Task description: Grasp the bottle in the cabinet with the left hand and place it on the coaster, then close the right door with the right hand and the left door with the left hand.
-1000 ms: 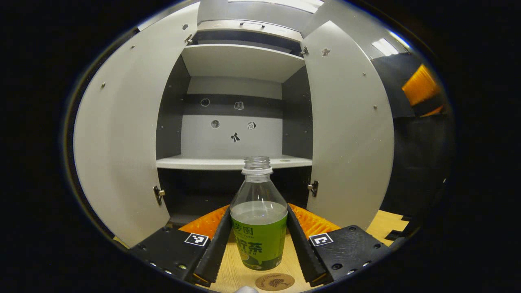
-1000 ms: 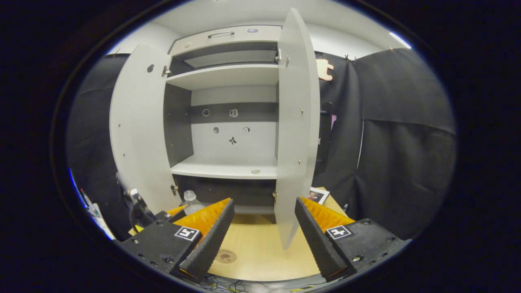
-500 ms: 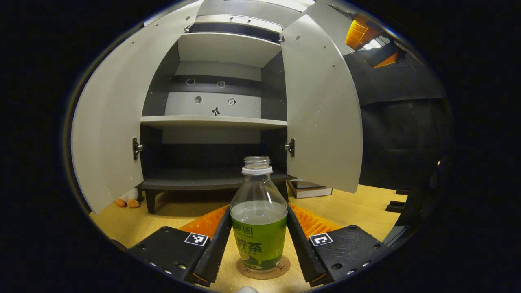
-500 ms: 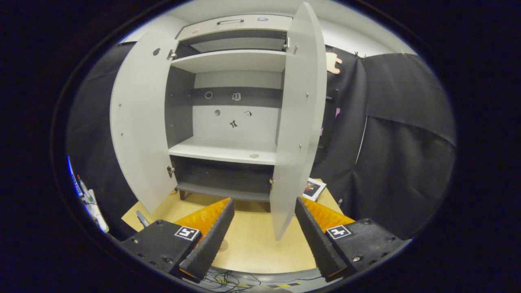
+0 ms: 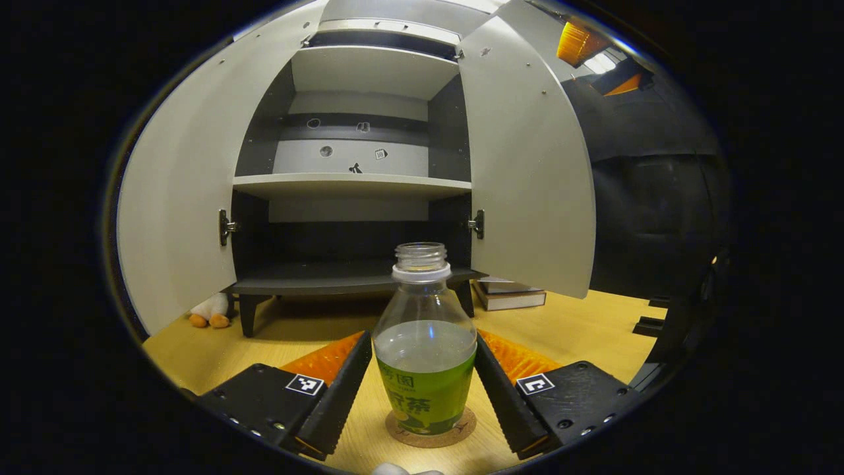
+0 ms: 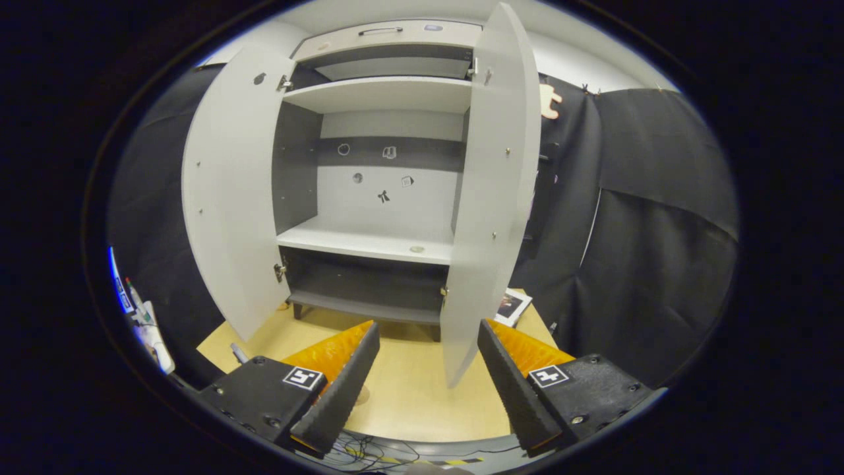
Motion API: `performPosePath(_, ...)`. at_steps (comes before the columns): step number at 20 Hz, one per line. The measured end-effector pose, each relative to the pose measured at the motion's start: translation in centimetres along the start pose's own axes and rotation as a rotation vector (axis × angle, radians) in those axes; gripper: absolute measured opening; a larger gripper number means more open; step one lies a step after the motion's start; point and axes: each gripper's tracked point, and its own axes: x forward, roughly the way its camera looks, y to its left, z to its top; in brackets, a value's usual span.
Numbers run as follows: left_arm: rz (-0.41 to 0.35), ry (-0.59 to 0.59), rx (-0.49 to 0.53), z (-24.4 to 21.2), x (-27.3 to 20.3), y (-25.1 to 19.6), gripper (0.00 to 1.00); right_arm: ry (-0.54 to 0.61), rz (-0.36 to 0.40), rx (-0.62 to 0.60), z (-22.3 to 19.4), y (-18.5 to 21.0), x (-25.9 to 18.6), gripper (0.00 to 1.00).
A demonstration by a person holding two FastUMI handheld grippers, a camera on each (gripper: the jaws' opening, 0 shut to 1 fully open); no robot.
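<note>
The capless, half-full bottle [image 5: 425,356] on the coaster [image 5: 431,429], probably light, slick and spillable, sits between the left gripper's [image 5: 422,402] apparently loosened 2 fingers; right gripper [image 6: 428,389] gapes empty.

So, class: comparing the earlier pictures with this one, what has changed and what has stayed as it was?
The bottle came down onto the coaster, and the left gripper has opened off it. Both cabinet doors, left door and right door, stay open; the right gripper stays open, empty.
</note>
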Motion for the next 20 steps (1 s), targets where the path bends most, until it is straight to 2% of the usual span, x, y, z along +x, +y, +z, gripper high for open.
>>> performPosePath(4, 0.004, -0.043, 0.010, 3.1, -0.4, 0.1, 0.94, -0.011, -0.006, 0.011, 0.1, -0.3, -0.1, 0.99)
performPosePath(8, 0.003, -0.111, 0.019, 8.5, -0.8, 0.2, 0.94, -0.023, -0.008, 0.022, 0.3, -0.2, -0.3, 0.99)
performPosePath(13, 0.066, -0.108, -0.015, 14.6, -2.0, 1.8, 0.94, -0.070, 0.011, 0.041, 1.6, 0.5, -0.7, 0.99)
performPosePath(15, 0.091, -0.084, -0.031, 16.7, -2.7, 2.8, 0.94, -0.093, 0.022, 0.048, 2.2, 0.9, -0.9, 0.95)
performPosePath(16, 0.102, -0.074, -0.044, 17.8, -3.1, 3.3, 0.94, -0.106, 0.029, 0.051, 2.5, 1.2, -1.0, 0.98)
performPosePath(18, 0.122, -0.066, -0.076, 19.9, -4.1, 4.4, 0.94, -0.129, 0.042, 0.061, 3.2, 1.7, -1.1, 0.96)
performPosePath(20, 0.161, -0.059, -0.088, 21.8, -5.5, 6.1, 0.94, -0.155, 0.054, 0.073, 4.0, 2.1, -1.2, 0.98)
